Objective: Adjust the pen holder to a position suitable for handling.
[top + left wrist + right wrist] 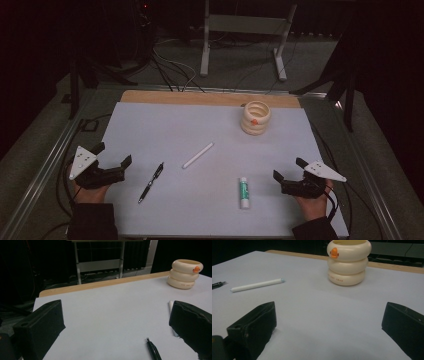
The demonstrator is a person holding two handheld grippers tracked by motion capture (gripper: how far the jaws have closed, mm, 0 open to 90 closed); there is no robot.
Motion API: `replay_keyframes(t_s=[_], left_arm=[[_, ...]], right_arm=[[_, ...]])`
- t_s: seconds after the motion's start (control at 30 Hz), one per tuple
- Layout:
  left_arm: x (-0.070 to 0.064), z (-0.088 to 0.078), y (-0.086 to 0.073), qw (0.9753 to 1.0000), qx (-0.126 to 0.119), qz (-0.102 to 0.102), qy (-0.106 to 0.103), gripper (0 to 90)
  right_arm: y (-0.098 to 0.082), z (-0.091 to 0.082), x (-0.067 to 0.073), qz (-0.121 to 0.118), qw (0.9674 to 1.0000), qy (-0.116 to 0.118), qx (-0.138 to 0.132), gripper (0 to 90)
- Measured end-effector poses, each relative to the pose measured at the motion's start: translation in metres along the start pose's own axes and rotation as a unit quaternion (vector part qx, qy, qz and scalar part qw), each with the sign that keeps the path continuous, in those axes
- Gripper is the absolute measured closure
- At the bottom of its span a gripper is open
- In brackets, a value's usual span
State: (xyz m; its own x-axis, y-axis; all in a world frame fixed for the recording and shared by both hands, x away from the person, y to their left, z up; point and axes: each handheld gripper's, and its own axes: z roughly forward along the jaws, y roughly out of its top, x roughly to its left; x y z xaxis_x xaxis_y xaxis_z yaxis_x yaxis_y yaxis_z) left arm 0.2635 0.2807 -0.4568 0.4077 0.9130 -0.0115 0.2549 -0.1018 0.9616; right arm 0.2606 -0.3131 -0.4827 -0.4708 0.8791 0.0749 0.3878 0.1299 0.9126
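Right now both tools rest low at the near corners of the white tabletop, jaws spread wide and holding nothing. The left tool sits just left of the black pen, which lies slanted with its tip toward the near edge, its long axis running up and to the right. The right tool is nearest the green glue stick, lying lengthwise just to its left. Between them rests a white marker, and the cream ringed holder stands at the far side; nothing blocks either reach
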Motion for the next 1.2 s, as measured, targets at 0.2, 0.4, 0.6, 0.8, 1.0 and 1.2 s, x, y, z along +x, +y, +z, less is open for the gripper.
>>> replay_keyframes(t_s=[0.2, 0.4, 0.6, 0.8, 1.0, 1.2], left_arm=[[-0.001, 0.001, -0.001, 1.0, 0.004, -0.006, 0.003, 0.1], [-0.003, 0.0, 0.001, 0.9998, 0.008, -0.011, 0.016, 0.1], [-0.005, 0.002, -0.001, 0.9997, 0.013, -0.013, 0.017, 0.2], [-0.008, 0.003, -0.002, 0.9997, 0.022, -0.009, 0.008, 1.2], [-0.01, 0.006, -0.005, 0.9994, 0.034, -0.005, 0.0, 0.8], [-0.013, 0.006, -0.005, 0.9994, 0.036, 0.002, 0.001, 0.5]], right_arm=[[0.0, 0.0, 0.0, 0.003, 1.0, -0.001, -0.002, 0.0], [0.001, 0.0, -0.001, 0.007, 0.9999, -0.002, -0.007, 0.0], [0.002, -0.001, 0.0, 0.013, 0.9999, -0.004, -0.009, 0.0], [0.008, -0.004, -0.002, 0.014, 0.9998, -0.016, -0.005, 0.0], [0.016, -0.003, -0.004, 0.02, 0.9997, -0.015, 0.004, 0.0], [0.026, 0.001, -0.001, 0.004, 0.9997, -0.02, 0.012, 0.0]])
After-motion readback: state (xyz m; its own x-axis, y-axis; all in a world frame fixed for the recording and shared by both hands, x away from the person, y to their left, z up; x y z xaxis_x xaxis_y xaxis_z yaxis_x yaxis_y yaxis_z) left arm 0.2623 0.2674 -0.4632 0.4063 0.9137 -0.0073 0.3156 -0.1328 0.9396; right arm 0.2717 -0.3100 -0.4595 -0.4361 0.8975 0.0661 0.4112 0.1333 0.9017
